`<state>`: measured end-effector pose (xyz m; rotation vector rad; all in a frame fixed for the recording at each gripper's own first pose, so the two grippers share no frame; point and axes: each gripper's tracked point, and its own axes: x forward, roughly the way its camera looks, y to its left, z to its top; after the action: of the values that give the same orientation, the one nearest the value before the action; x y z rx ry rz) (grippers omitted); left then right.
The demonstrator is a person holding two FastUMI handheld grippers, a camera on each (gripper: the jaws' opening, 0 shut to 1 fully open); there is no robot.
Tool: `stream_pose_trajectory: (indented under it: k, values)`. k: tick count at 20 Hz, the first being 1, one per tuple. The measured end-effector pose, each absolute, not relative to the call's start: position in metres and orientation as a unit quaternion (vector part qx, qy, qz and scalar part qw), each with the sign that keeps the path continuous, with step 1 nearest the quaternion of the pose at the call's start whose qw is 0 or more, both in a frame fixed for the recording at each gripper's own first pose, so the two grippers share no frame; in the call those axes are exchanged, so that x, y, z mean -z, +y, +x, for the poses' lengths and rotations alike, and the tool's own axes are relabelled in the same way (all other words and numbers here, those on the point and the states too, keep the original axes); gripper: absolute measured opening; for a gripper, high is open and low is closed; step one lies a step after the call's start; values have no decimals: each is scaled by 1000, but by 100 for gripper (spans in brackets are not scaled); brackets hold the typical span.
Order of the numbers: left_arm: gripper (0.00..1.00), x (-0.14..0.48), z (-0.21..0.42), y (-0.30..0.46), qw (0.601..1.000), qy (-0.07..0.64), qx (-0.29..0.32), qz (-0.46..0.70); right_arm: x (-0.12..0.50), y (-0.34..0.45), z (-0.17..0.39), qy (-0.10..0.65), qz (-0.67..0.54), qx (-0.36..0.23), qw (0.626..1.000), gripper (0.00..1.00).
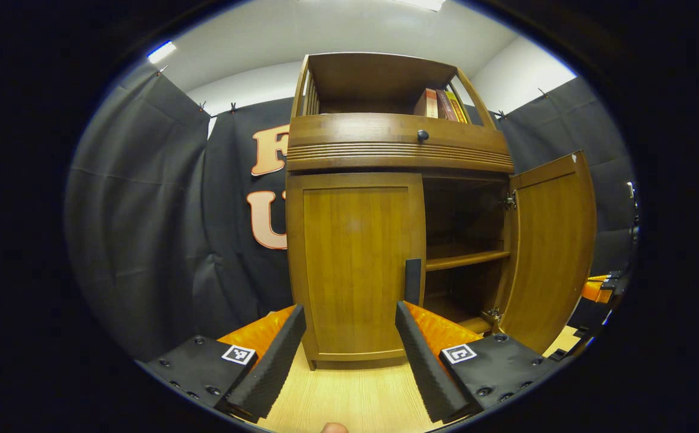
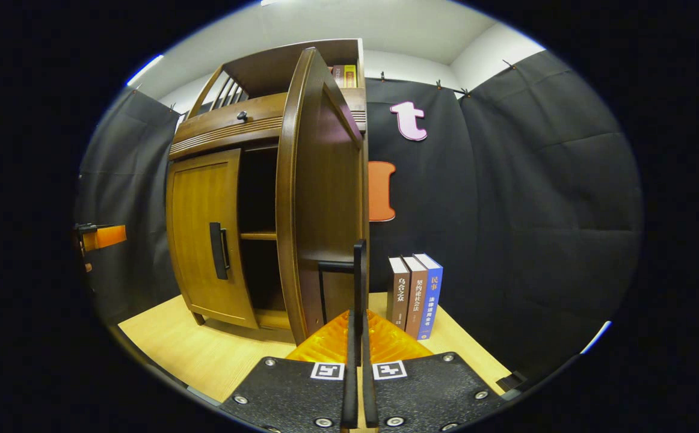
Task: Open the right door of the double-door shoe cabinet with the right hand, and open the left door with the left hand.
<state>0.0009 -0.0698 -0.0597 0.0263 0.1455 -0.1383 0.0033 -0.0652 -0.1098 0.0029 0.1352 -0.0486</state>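
Left gripper (image 1: 349,355): black finger mounts with round screws, a square black-and-white marker tag on each, orange ribbed body behind, ridged foam pads (image 1: 268,367). Right gripper (image 2: 357,361): same black plates, screws at 6 o'clock, two tags, orange body.

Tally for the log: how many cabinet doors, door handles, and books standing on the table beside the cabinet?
Doors: 2, left door shut, right door open
Handles: 2, left handle, right handle
Table books: 3
Total: 7
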Motion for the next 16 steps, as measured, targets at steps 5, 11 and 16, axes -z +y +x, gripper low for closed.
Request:
stream_pose_trajectory:
  k: [5, 11, 16]
  values:
    - [95, 65, 3, -87, 994, 80, 72, 17, 109, -86, 2, 65, -1, 26, 998, 2]
    - [96, 68, 7, -105, 993, 86, 77, 16, 110, -116, 3, 62, 5, 40, 997, 2]
    - [96, 69, 12, -116, 993, 86, 79, 11, 112, -151, -4, 62, 13, 64, 996, 4]
